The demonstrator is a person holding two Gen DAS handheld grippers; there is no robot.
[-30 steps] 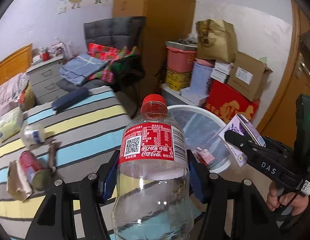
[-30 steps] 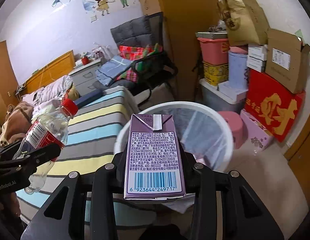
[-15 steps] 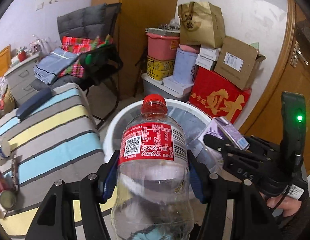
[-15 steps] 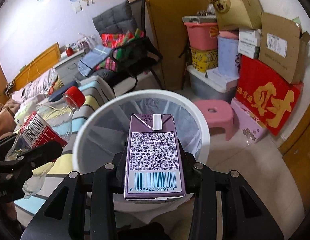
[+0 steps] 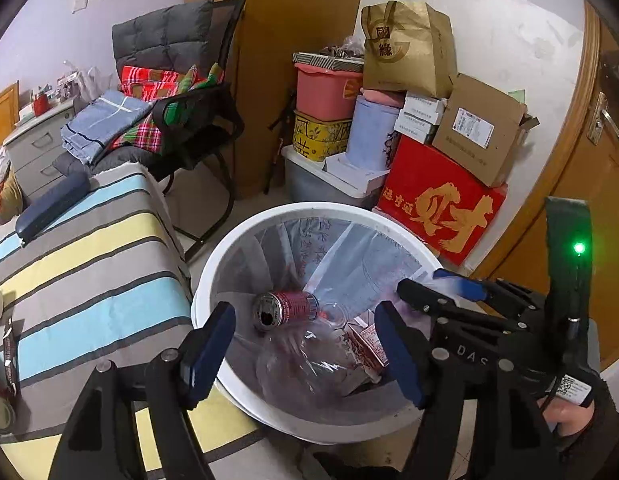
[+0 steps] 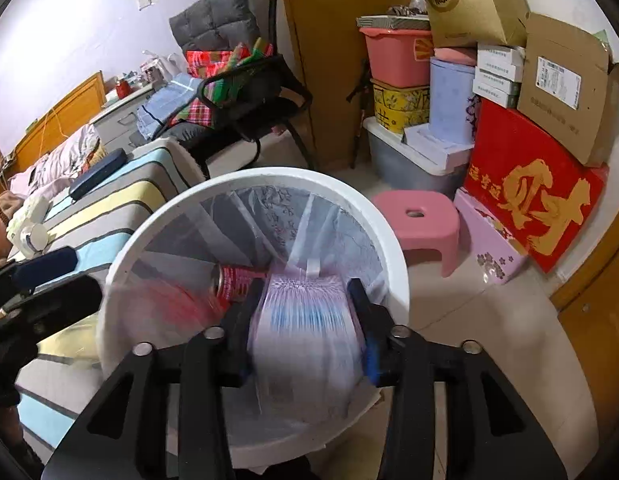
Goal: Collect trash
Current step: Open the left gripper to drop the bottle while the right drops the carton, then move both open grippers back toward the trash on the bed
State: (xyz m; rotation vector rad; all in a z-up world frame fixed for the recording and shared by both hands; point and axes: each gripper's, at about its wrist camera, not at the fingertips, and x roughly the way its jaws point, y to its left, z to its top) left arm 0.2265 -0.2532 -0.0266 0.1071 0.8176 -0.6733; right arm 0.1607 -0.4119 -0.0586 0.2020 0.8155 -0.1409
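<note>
1. The purple milk carton [image 6: 305, 328] is showing as a blur between the fingers of the right gripper [image 6: 305, 320], right over the white trash bin [image 6: 393, 240]. The jaws are opening, and I cannot tell if the pads are touching the carton.
2. The clear plastic bottle [image 5: 305, 364] is lying blurry inside the bin, down near the bottom.
3. The left gripper [image 5: 305, 344] is hanging over the near rim of the bin. Its jaws are opening wide and nothing is sitting between its blue pads [image 5: 207, 344].
4. A red drink can [image 5: 283, 308] is lying on its side in the bin, just behind the bottle. A small red and white carton [image 5: 365, 344] is lying beside it.
5. A thin plastic bag [image 5: 349, 256] is lining the bin.
6. The striped bed [image 5: 89, 260] is touching the bin's left side.
7. A pink stool [image 6: 419, 224] is standing on the floor just right of the bin.
8. A red box with gold writing [image 5: 441, 212] is standing behind the bin, with more boxes piled above it.
</note>
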